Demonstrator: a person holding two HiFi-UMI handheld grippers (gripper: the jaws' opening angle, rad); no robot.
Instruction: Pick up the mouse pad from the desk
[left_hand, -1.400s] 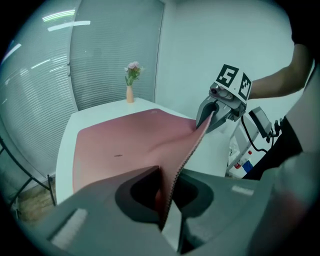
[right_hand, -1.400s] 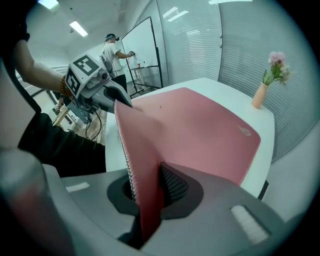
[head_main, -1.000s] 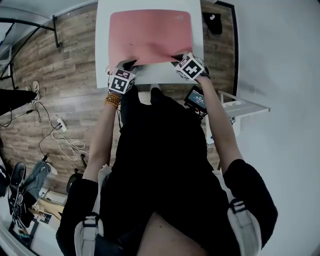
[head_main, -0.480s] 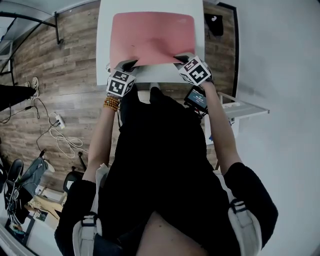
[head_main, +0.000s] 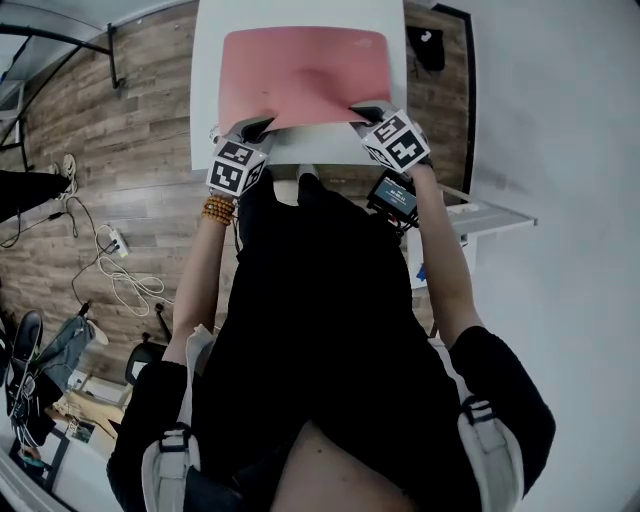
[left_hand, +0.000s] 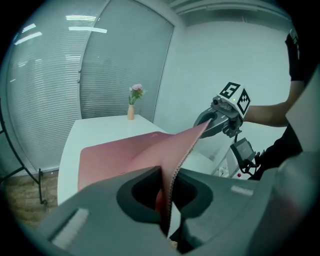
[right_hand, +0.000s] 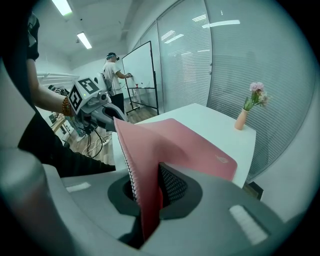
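A large pink mouse pad (head_main: 303, 74) covers much of the white desk (head_main: 300, 150) in the head view. Its near edge is lifted off the desktop. My left gripper (head_main: 252, 130) is shut on the pad's near left corner, and the pad's edge (left_hand: 172, 175) stands pinched between its jaws. My right gripper (head_main: 362, 114) is shut on the near right corner; there the pink sheet (right_hand: 145, 165) runs up out of the jaws. Each gripper shows in the other's view, the right gripper (left_hand: 212, 120) and the left gripper (right_hand: 102, 115). The pad's far part still rests on the desk.
A small vase with flowers (left_hand: 132, 102) stands at the desk's far end, beyond the pad. A tablet (head_main: 391, 196) sits on a stand by my right side. Cables (head_main: 125, 280) lie on the wood floor to the left. A person (right_hand: 113, 75) stands at a whiteboard far off.
Both grippers have drawn slightly apart and up, holding the pad's near corners throughout. The pad's near edge has risen a little off the desk.
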